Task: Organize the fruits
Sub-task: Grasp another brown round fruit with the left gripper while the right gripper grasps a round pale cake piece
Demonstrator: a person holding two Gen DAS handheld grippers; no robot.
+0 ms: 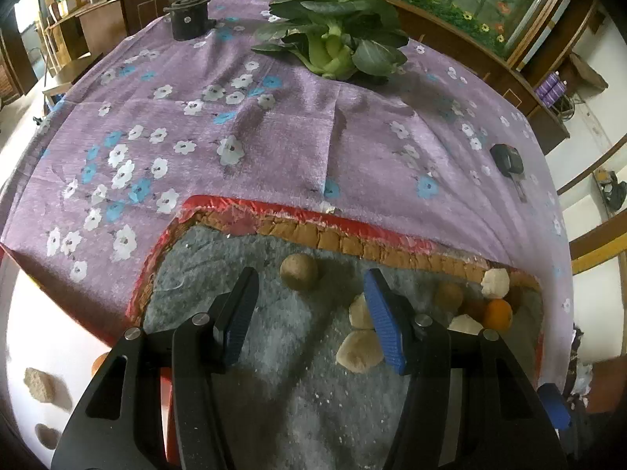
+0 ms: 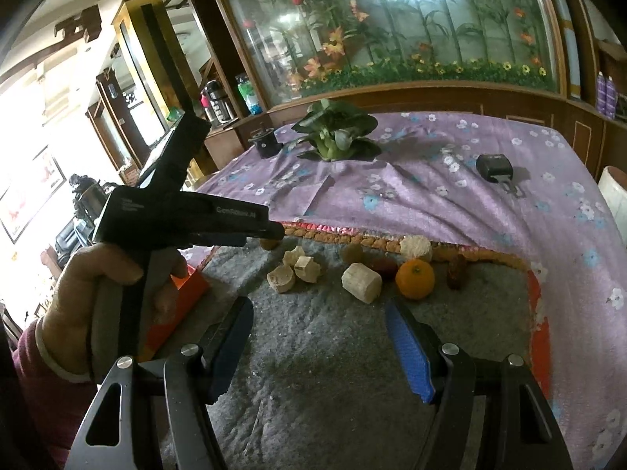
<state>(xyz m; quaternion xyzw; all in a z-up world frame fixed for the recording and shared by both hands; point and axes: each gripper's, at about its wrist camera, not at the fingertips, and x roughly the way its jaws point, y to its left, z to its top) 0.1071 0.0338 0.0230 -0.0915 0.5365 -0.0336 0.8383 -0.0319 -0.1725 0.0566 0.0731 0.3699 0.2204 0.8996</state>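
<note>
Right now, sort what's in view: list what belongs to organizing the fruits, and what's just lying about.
Job:
orange
pale cut chunks
round brown fruits
dark reddish fruits
left gripper, open
right gripper, open

Lying about:
bok choy
black car key
dark cylindrical part

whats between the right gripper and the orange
Only bare grey mat. In the right wrist view, the open right gripper faces the orange across it; the pale cut chunk sits just left of that line.
</note>
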